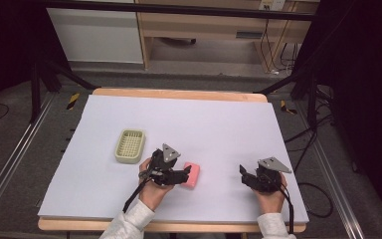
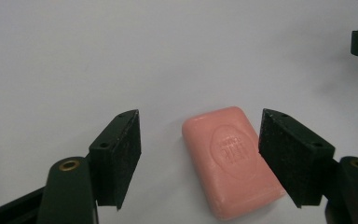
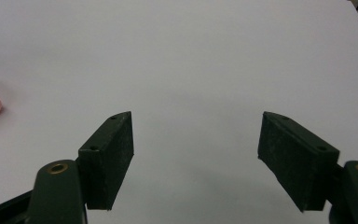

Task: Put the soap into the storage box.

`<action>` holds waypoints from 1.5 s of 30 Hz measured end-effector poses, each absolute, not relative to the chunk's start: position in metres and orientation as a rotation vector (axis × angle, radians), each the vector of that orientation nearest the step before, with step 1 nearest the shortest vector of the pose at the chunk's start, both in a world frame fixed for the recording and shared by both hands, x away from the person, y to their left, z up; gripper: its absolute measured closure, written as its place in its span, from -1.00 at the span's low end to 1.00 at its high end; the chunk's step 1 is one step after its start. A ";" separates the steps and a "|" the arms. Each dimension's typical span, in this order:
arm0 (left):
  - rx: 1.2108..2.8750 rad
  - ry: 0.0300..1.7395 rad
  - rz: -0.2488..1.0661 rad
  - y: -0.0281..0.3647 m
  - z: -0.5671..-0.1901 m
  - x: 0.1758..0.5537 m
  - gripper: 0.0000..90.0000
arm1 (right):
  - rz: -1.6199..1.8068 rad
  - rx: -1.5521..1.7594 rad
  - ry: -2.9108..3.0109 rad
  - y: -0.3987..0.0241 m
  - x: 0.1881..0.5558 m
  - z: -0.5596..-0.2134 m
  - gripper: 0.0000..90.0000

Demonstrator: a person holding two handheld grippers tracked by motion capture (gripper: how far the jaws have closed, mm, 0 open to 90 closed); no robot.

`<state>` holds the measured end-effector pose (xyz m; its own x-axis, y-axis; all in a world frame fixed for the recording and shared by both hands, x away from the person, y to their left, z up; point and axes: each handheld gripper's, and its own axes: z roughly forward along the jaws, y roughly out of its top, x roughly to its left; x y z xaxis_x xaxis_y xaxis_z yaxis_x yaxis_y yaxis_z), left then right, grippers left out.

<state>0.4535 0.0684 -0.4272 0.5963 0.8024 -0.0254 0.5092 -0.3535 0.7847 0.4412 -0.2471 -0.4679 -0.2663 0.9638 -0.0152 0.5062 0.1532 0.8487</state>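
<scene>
left gripper (image 2: pixel 199 158) gaping, straddling pink soap bar (image 2: pixel 233 161) (stamped face up), right pad touching | right gripper (image 3: pixel 196 158) gaping over bare white table (image 3: pixel 191 60) | soap dish (image 1: pixel 130 146) lying beside

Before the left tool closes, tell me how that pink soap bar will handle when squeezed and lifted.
The pink soap bar looks solid, with a stamped emblem, so it should stay stiff and not flex. Its smooth, rounded edges may let it slip if pinched off-centre; it lies closer to one jaw of the open left tool. Lying flat on the white table, it is unlikely to roll or tip.
</scene>
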 end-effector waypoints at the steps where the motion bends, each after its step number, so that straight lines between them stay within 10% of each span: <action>1: 2.038 1.036 0.471 0.067 -0.428 0.453 -0.36 | 1.015 1.400 1.853 -0.247 0.441 -0.468 -0.41; 45: 2.184 1.080 0.403 0.031 -0.462 0.460 -0.51 | 1.013 1.395 1.881 -0.244 0.442 -0.470 -0.36</action>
<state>0.4601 0.0314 -0.4623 0.6114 0.7912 -0.0152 0.5881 -0.4414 0.6778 0.4425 -0.2441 -0.4699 -0.2836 0.9588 -0.0130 0.5167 0.1642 0.8403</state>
